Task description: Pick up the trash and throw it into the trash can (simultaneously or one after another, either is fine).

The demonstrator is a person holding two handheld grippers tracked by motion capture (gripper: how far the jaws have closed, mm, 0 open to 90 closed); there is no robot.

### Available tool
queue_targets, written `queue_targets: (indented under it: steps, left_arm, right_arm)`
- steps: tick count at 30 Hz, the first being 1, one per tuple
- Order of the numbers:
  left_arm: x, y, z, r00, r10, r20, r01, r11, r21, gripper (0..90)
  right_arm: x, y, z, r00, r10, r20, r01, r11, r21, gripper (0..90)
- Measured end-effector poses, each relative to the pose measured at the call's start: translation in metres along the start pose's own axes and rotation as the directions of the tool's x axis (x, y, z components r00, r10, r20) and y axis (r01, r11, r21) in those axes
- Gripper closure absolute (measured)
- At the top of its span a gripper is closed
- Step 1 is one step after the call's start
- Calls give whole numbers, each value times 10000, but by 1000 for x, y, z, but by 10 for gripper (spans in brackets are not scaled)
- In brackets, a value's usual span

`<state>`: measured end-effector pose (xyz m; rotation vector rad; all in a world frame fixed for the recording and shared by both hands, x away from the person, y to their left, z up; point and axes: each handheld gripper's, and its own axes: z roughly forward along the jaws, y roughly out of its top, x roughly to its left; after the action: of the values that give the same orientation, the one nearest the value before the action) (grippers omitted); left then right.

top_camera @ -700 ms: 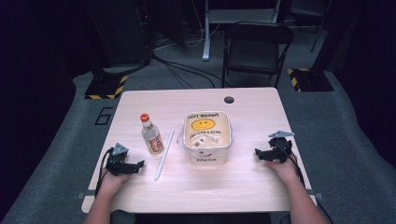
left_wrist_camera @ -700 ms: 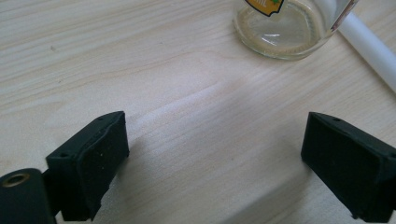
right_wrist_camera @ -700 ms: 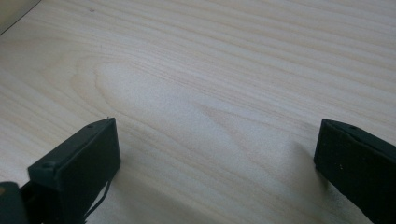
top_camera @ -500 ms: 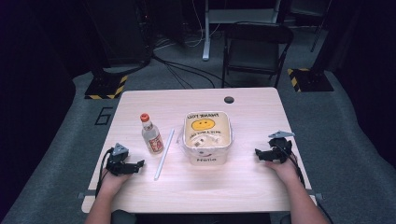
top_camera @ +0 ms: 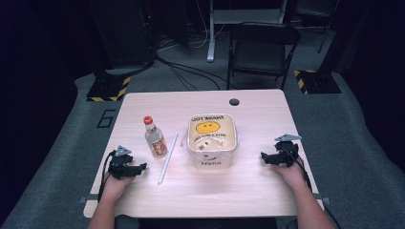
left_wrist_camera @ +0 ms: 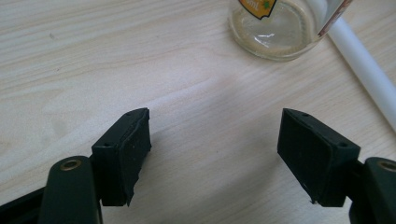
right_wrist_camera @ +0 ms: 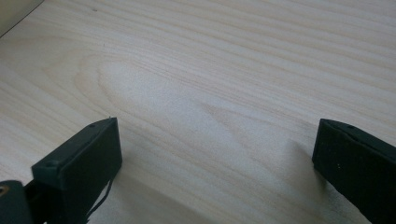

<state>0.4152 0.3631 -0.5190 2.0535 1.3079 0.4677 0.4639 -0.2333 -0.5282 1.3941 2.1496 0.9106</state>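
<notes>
So your left claw (top_camera: pixel 139 168) is sitting low on the desk (top_camera: pixel 248 191) near its left front corner, jaws spread wide with nothing but bare wood between them. Just ahead of it and a bit toward the middle stands the little glass bottle (top_camera: pixel 155 137), upright, red cap on top; in the left gripper view you can see its clear base (left_wrist_camera: pixel 275 30) right past the jaws, not touching them. A white stick (top_camera: pixel 168 158) lies flat on the desk just beside the bottle, between it and the square white tub (top_camera: pixel 213 139) with the smiley face inside. Your right claw (top_camera: pixel 264 157) is over on the other side of the tub, also released and empty, with plain desk under it.
</notes>
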Motion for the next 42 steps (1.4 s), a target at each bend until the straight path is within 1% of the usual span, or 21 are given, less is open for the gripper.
queue_targets:
  steps: [1, 2, 3, 4, 7, 8, 10, 13, 16, 17, 18, 20, 22, 23, 27, 31, 32, 34, 40, 42]
  left_arm:
    - [0, 1, -1, 10000, 62, 46, -62, 10000, 63, 256]
    - [-2, 2, -2, 9999, -81, 82, 82, 9999, -125, 258]
    - [-3, 4, -5, 9999, -81, 94, 83, 9997, -214, 261]
    - [-4, 5, -6, 9997, -224, 133, 229, 9991, -364, 261]
    - [-5, 7, -10, 9995, -270, 144, 276, 9987, -434, 261]
    - [-7, 9, -11, 9992, -349, 196, 359, 9980, -525, 261]
    - [-10, 13, -15, 9995, -281, 147, 289, 9980, -562, 261]
    - [-11, 17, -17, 9994, -299, 149, 306, 9982, -506, 270]
    - [-12, 18, -19, 9992, -342, 199, 351, 9983, -468, 300]
    - [-12, 19, -20, 9994, -312, 117, 317, 9987, -396, 300]
    - [-13, 20, -20, 9993, -362, 87, 366, 9985, -419, 313]
    - [-12, 21, -22, 9995, -296, 84, 298, 9989, -361, 325]
    - [-11, 24, -27, 9997, -191, 120, 196, 9986, -496, 329]
    - [-12, 25, -29, 9993, -315, 192, 325, 9978, -576, 331]
    - [-11, 32, -37, 9987, -409, 311, 434, 9953, -864, 337]
    - [-12, 38, -43, 9986, -363, 386, 402, 9936, -1059, 355]
    - [-13, 43, -47, 9983, -339, 467, 394, 9918, -1218, 381]
    - [-13, 46, -51, 9978, -319, 583, 395, 9902, -1337, 398]
    - [-15, 54, -57, 9980, -192, 607, 278, 9890, -1452, 392]
    - [-16, 57, -58, 9973, -204, 707, 302, 9896, -1407, 393]
  right_arm:
    - [0, 0, 0, 10000, 0, 0, 0, 10000, 0, 6]
    - [0, 0, 0, 10000, 37, 0, -37, 10000, -12, 6]
    - [0, 0, 0, 10000, 13, 6, -13, 10000, -9, 6]
    - [0, 0, 0, 10000, 6, -1, -6, 10000, -7, 6]
    - [0, 0, 0, 10000, 6, -15, -6, 10000, -3, 7]
    - [0, 0, 0, 10000, 3, -49, -3, 10000, -8, 9]
    - [0, 0, -1, 10000, -7, -54, 7, 10000, -14, 10]
    - [0, 0, -1, 10000, 13, -59, -13, 10000, -13, 10]
    - [0, 0, -1, 10000, 4, -61, -4, 10000, -14, 11]
    - [0, 0, -1, 10000, 7, -62, -7, 10000, -15, 11]
    - [0, 0, -1, 10000, -15, -61, 15, 10000, -8, 12]
    - [1, 0, -1, 10000, 44, -66, -45, 10000, -27, 12]
    - [1, 0, -1, 10000, 46, -66, -46, 10000, -26, 12]
    - [0, 0, -1, 10000, 11, -62, -11, 10000, -19, 12]
    - [1, 0, -1, 10000, 45, -66, -46, 10000, -30, 12]
    - [1, 0, -1, 10000, 44, -69, -44, 10000, -28, 12]
    - [0, 0, -1, 10000, 5, -63, -6, 10000, -21, 13]
    - [1, 0, -1, 10000, 40, -68, -41, 10000, -33, 13]
    - [1, 0, -1, 10000, 43, -71, -44, 10000, -31, 13]
    - [1, 0, -1, 10000, 40, -72, -41, 10000, -31, 13]
